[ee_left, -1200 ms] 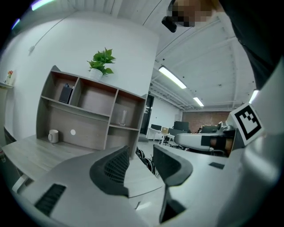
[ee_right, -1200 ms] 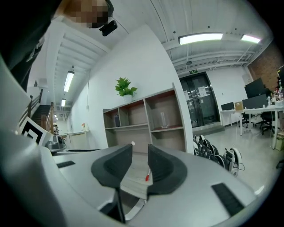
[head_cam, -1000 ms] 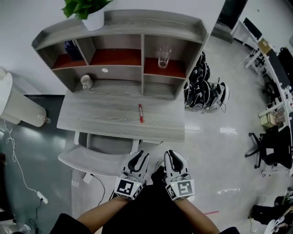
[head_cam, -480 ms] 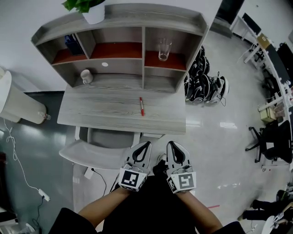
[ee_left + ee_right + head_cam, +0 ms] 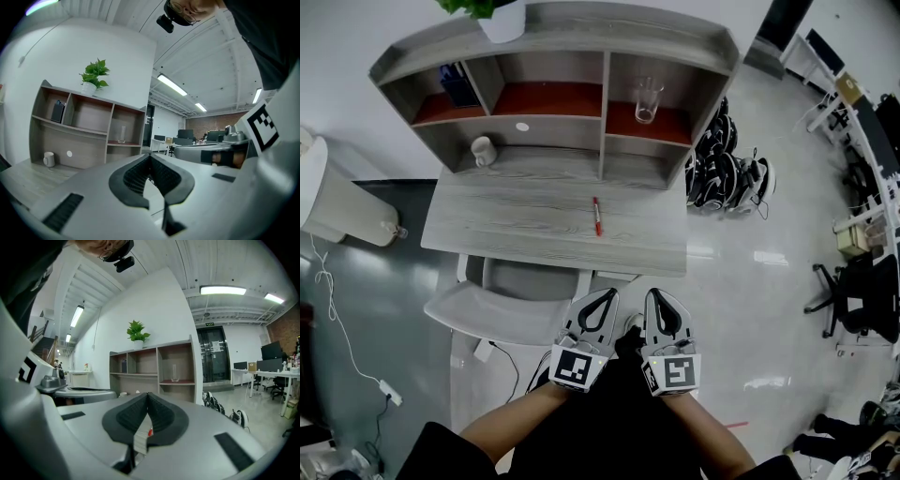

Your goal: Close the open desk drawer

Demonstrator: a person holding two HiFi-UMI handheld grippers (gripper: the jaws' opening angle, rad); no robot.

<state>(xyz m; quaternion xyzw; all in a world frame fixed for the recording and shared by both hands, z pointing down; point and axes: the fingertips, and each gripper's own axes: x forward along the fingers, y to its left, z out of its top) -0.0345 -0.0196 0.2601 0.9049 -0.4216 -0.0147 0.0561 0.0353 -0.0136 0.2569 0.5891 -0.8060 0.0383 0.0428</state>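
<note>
- Drawer [image 5: 478,319] stands pulled out from under the left part of the table's [image 5: 516,230] front edge, its gray tray open to view.
- Left claw [image 5: 608,293] hovers just right of the drawer's front corner, jaws together, nothing between them.
- Right claw [image 5: 655,293] is beside the left one, jaws just closed together, empty.
- Neither claw touches the drawer.
- A red pen [image 5: 597,216] lies on the table; a white mug [image 5: 484,150] and a glass [image 5: 647,99] sit in the shelf unit [image 5: 605,122] behind.

Grey woodgrain desk [image 5: 516,230], red pen [image 5: 597,217]
</note>
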